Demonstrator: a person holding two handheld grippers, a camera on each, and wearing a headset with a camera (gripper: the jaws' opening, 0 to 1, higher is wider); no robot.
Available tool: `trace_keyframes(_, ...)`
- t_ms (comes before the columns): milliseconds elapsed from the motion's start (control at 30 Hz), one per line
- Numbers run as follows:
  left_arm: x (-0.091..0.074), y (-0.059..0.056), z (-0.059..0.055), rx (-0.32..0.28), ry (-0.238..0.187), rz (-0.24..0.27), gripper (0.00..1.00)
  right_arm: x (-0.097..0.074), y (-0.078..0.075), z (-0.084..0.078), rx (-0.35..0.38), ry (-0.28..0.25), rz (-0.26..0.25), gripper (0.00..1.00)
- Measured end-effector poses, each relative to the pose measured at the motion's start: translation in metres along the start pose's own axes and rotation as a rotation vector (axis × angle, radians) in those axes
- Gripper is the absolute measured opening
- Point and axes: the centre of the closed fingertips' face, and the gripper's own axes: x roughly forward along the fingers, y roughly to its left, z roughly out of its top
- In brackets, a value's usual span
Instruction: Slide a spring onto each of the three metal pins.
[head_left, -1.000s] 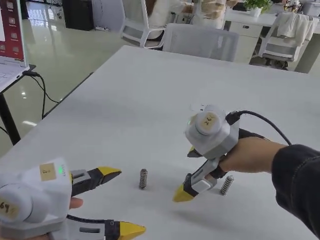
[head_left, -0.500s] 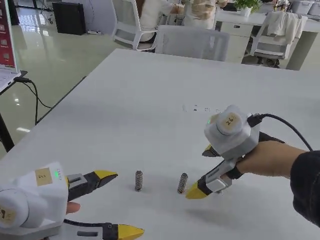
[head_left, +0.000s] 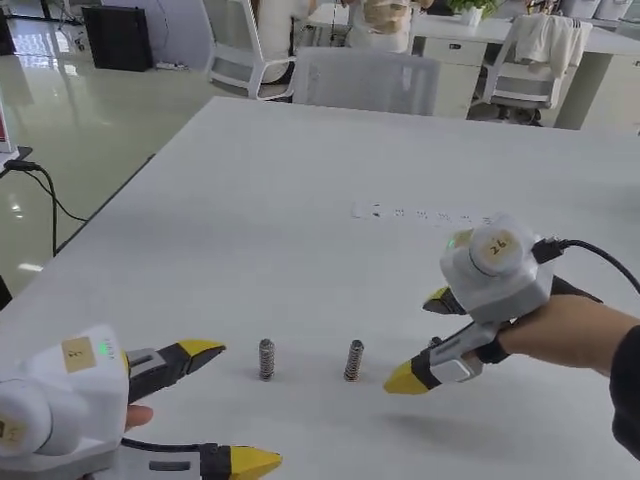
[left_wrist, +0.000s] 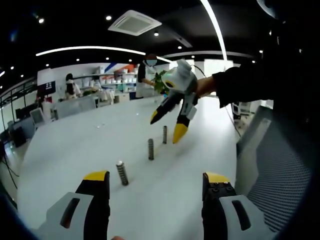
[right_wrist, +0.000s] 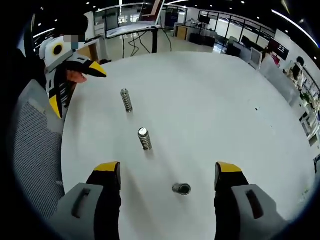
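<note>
While the left gripper (head_left: 230, 405) sits at the lower left of the head view with its fingers spread wide and empty, the right gripper (head_left: 421, 338) hangs at the right, tilted down toward the desk (head_left: 300, 200), its fingers also spread and holding nothing. Between them, in the lower middle of the frame, two pins stand upright on the desk, each with a spring coiled around it: the left pin (head_left: 266, 358) and the middle pin (head_left: 353, 360), apart from each other. Near the centre of the left gripper view a third pin (left_wrist: 164, 134), also upright and spring-covered, stands just beside the right gripper's yellow tip.
</note>
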Motion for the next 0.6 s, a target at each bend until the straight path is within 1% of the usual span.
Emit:
trace_keyframes(267, 0.002, 0.001, 0.0, -0.01, -0.005, 0.003, 0.73, -0.009, 0.004, -0.02, 0.041, -0.025, -0.033, 0.77)
trace_keyframes(433, 0.003, 0.002, -0.001, -0.02, -0.011, 0.004, 0.74, -0.015, 0.008, -0.027, 0.063, -0.037, -0.045, 0.77)
trace_keyframes(600, 0.004, 0.004, -0.001, -0.033, -0.019, 0.012, 0.74, -0.021, 0.013, -0.03, 0.077, -0.059, -0.06, 0.77)
